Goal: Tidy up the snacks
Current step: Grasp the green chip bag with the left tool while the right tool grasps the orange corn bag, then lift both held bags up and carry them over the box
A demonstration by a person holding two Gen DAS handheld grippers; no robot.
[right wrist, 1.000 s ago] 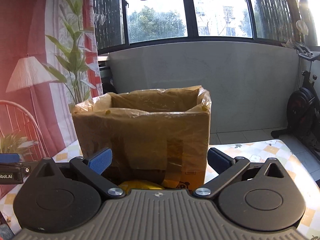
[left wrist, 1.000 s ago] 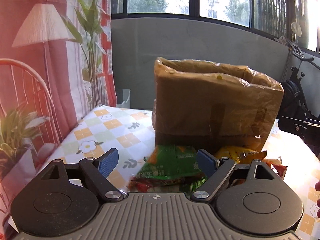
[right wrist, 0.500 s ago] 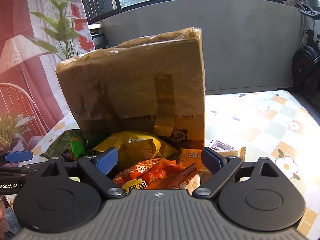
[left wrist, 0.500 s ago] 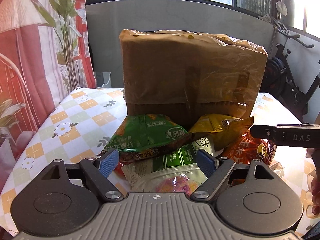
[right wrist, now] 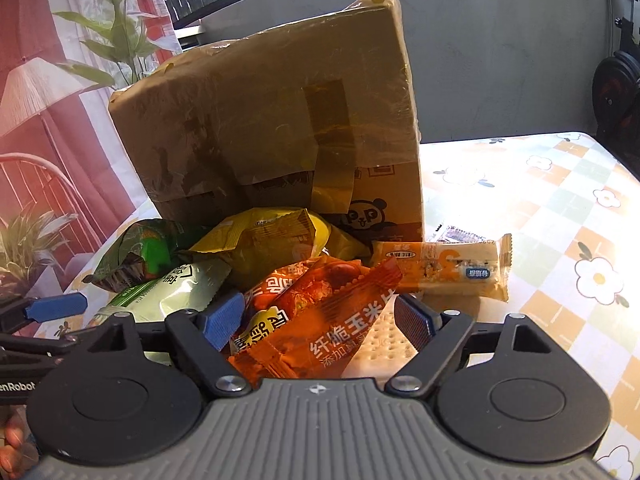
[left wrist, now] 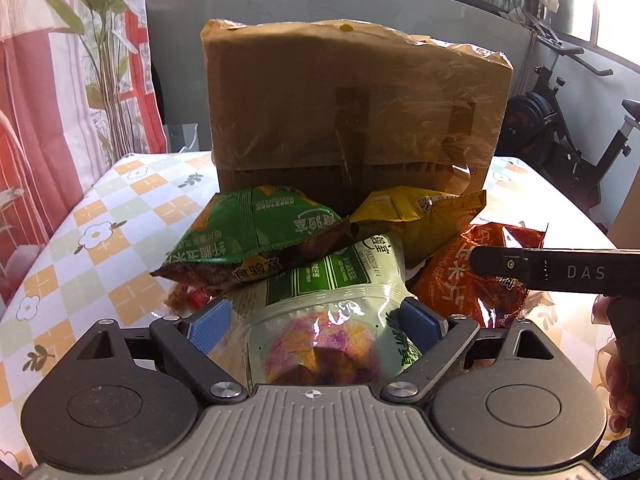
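Observation:
A pile of snack packets lies before a tall cardboard box. My left gripper is open, its fingers on either side of a pale green packet with purple and orange chips. A dark green bag, a yellow bag and an orange bag lie beyond. My right gripper is open around the orange corn-chip bag. A cereal bar lies to its right, next to the box.
The table has a checked flower cloth. The right gripper's finger reaches in from the right of the left wrist view. An exercise bike stands behind at the right, a curtain at the left.
Both grippers have dropped and moved in toward the snack pile. The packets now sit between the open fingers, and the box top is no longer seen from above.

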